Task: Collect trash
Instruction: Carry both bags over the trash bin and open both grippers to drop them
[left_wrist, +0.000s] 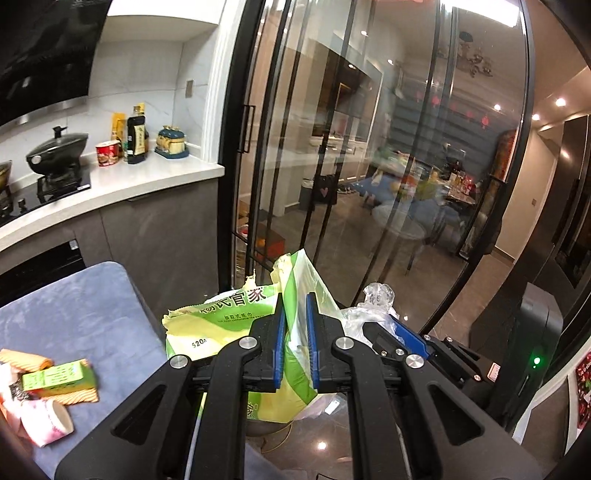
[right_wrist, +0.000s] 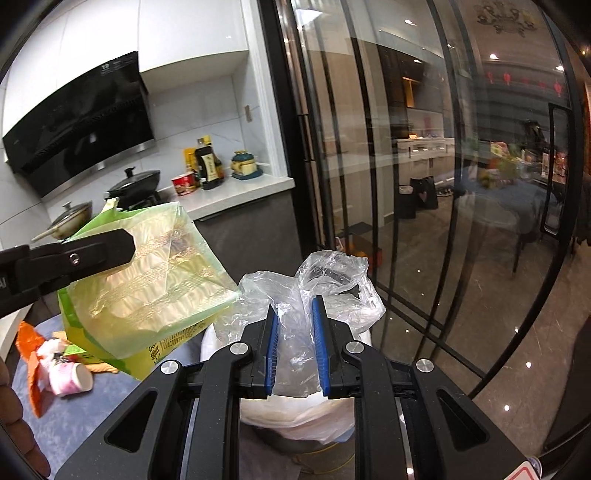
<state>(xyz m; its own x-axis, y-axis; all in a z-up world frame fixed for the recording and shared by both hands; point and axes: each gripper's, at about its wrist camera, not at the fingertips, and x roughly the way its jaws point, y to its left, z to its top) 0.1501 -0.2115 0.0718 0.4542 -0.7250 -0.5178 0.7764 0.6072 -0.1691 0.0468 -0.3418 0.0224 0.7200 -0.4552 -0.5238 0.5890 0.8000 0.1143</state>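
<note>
My left gripper (left_wrist: 296, 334) is shut on an empty green and yellow tissue wrapper (left_wrist: 221, 325) and holds it in the air over the bag's mouth. My right gripper (right_wrist: 295, 325) is shut on the rim of a clear plastic trash bag (right_wrist: 332, 284), holding it up. The wrapper also shows in the right wrist view (right_wrist: 147, 288), with the left gripper's fingers (right_wrist: 92, 251) on it. The right gripper appears in the left wrist view (left_wrist: 399, 336), beside the bag's edge (left_wrist: 373, 302). More trash lies on a blue cloth: a green carton (left_wrist: 59, 378), a pink cup (left_wrist: 48, 421) and an orange wrapper (right_wrist: 31, 354).
The blue cloth surface (left_wrist: 81, 306) is at the left. A white counter (left_wrist: 147, 181) behind holds a wok (left_wrist: 55, 151), bottles (left_wrist: 137, 136) and a red cup (left_wrist: 109, 153). Black-framed glass sliding doors (left_wrist: 369, 147) fill the right. Dark tiled floor lies below.
</note>
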